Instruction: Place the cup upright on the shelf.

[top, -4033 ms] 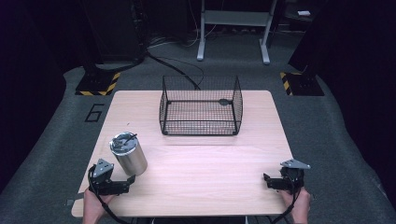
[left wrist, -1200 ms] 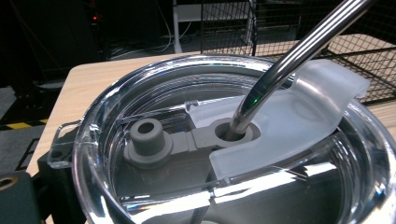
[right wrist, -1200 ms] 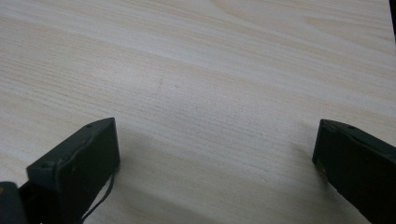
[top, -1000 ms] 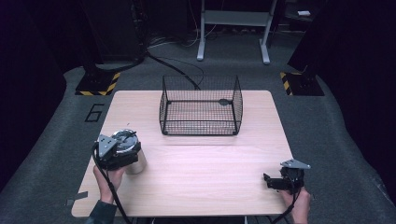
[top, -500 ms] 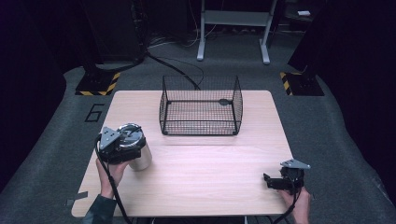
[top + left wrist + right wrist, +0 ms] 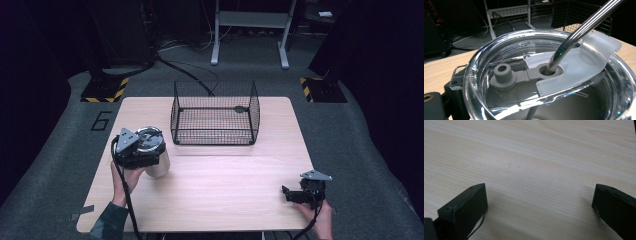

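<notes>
Your left gripper (image 6: 141, 151) is clamped around the tumbler (image 6: 156, 161), wire basket (image 6: 215, 114) ahead of it, right gripper (image 6: 294, 192) resting with jaws apart; tilt it and the loose-looking straw (image 6: 584, 27) could slide out, I judge.

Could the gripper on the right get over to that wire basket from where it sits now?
Probably yes. The right gripper rests open near the table's front corner, and bare tabletop lies between it and the wire basket; the left gripper is busy at the tumbler.
</notes>
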`<state>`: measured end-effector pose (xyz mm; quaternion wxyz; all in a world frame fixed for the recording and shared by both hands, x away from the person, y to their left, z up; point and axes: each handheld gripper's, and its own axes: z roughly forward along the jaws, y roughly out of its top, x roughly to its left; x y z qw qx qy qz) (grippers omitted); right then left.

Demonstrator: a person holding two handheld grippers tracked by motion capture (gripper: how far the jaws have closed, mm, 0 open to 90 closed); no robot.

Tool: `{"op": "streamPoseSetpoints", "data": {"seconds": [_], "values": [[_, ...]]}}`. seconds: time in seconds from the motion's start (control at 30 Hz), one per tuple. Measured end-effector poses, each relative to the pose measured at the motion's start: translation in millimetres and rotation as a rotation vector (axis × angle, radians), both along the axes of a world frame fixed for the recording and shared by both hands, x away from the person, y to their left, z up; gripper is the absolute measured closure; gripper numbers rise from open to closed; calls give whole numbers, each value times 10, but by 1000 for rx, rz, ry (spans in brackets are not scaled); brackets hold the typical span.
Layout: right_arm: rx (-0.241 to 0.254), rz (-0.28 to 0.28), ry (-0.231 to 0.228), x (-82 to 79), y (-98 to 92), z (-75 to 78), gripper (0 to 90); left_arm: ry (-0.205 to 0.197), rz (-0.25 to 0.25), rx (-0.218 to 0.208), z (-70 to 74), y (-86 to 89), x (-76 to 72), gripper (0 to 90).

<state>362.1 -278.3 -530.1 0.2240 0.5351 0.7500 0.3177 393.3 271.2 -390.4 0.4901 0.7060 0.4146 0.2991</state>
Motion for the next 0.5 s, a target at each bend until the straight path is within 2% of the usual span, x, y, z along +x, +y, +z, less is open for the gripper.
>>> {"op": "streamPoseSetpoints", "data": {"seconds": [0.13,0.27,0.5], "values": [[-1,1,0,2,-1,0,0,4,-18,-6,36,-48,38,41],[-3,4,-2,5,-4,-1,0,11,-42,6,83,-100,66,42],[-4,2,1,7,-6,1,0,-7,-79,8,194,-193,116,41]]}}
